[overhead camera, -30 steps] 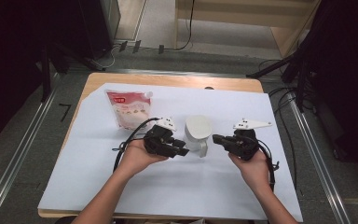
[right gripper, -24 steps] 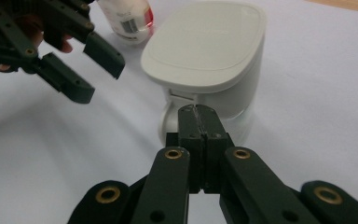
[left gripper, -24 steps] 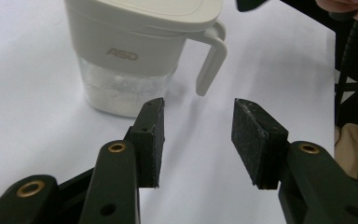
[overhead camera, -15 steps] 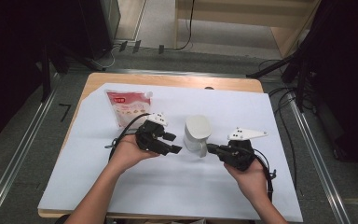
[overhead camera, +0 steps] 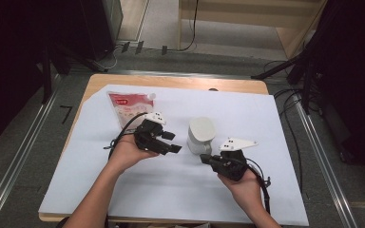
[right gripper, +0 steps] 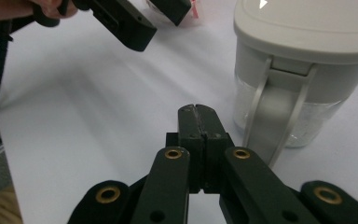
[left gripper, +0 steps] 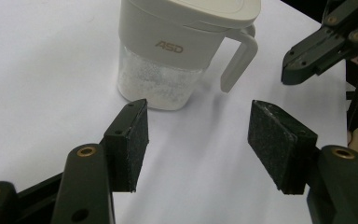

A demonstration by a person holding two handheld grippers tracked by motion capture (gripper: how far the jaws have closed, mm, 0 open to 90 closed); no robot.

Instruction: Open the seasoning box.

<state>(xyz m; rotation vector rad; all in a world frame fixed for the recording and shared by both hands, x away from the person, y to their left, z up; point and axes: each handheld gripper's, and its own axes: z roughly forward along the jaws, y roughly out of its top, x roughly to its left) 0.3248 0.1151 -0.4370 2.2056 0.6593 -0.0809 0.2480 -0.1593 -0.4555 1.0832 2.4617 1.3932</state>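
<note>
A white lidded jug marked ASD stands upright mid-table, with white granules in its clear lower part. Its handle points toward the person's side. My left gripper is just left of the jug and aimed at it. Its jaws have just been opening and are open, with nothing between the pads. My right gripper is shut and empty, its tip close beside the handle without touching it. It also shows at the left gripper view's upper right.
A clear pouch of white grains with a red label lies flat behind the left hand. A white sheet covers the wooden table, with bare sheet in front of both hands. Cables run along the floor beyond the table.
The left gripper's jaws have spread wider and it drew back slightly from the jug. The right hand moved left and toward the person, bringing its shut tip near the jug's handle.
</note>
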